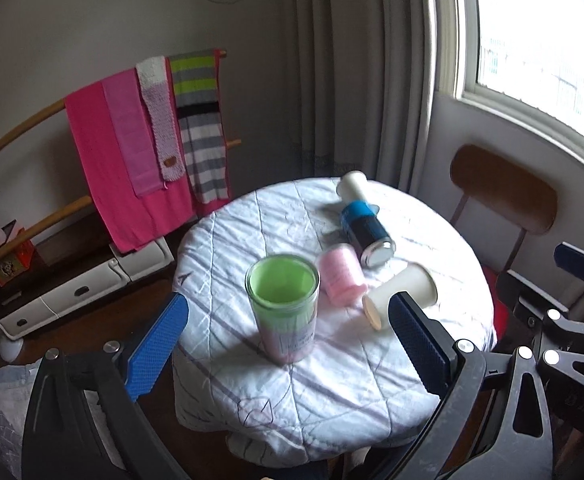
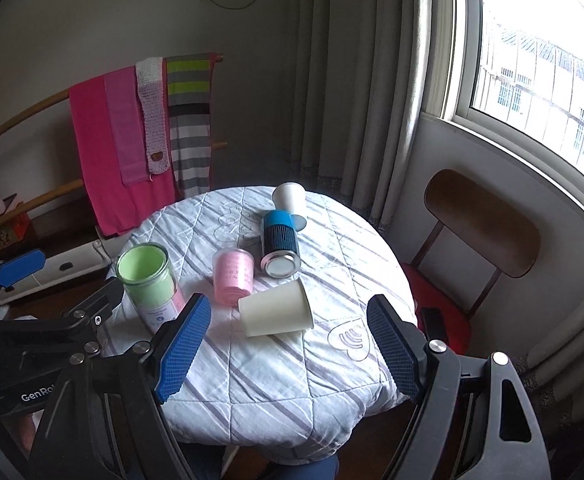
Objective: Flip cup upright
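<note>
A cream paper cup (image 2: 275,309) lies on its side on the round table (image 2: 292,380); it also shows in the left wrist view (image 1: 402,292). A pink cup (image 2: 233,279) stands upside down beside it. A blue-and-black cup (image 2: 279,242) and a white cup (image 2: 289,197) lie on their sides farther back. A green glass cup (image 2: 148,280) stands upright at the left. My right gripper (image 2: 288,354) is open, hovering above the table's near side, short of the cream cup. My left gripper (image 1: 288,346) is open, above the table near the green cup (image 1: 283,302).
The table wears a white quilted cloth with grey stripes. A wooden chair (image 2: 480,232) with a red seat stands at its right by the window. A rack with pink and striped towels (image 2: 132,136) stands behind, with a low white cabinet (image 1: 72,292) below it.
</note>
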`<state>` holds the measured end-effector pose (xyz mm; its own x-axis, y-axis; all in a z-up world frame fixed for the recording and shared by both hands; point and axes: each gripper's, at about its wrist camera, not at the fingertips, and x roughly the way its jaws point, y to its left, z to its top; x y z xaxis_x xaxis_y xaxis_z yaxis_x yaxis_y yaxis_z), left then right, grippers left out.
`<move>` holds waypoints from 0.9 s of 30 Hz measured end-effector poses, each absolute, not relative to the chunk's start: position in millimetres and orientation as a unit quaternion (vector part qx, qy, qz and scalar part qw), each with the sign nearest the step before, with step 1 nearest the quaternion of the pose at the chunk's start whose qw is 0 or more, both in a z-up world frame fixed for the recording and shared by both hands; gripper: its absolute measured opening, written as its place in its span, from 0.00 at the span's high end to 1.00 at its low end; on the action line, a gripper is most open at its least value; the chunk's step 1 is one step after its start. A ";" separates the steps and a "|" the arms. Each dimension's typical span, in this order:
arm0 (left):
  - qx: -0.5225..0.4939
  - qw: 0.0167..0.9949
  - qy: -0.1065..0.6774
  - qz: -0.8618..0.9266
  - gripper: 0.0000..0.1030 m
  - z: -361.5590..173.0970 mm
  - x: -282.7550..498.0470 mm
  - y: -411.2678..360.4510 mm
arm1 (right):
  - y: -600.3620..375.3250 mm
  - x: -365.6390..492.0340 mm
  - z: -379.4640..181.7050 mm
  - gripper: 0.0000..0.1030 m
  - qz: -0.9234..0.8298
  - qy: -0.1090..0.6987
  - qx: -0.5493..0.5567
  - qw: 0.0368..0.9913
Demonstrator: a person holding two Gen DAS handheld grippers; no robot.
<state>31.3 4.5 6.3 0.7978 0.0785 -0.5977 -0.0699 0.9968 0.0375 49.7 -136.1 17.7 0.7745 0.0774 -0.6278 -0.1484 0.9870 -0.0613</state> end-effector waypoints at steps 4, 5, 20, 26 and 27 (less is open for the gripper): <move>0.005 0.959 0.279 0.057 0.00 17.4 26.9 2.0 | -136.9 46.0 23.9 0.21 0.058 0.305 -0.062 0.949; 0.004 0.960 0.273 0.056 0.00 19.0 26.3 1.1 | -136.3 44.9 25.2 0.21 0.056 0.301 -0.067 0.950; 0.002 0.968 0.249 0.029 0.00 16.6 24.4 -15.6 | -154.8 37.4 25.8 0.21 0.039 0.272 -0.056 0.960; 0.003 0.972 0.236 0.023 0.00 16.5 20.6 -22.7 | -162.5 35.1 27.1 0.20 0.035 0.258 -0.048 0.964; 0.001 0.973 0.230 0.024 0.00 16.2 19.1 -23.1 | -163.0 34.2 27.1 0.21 0.036 0.254 -0.046 0.966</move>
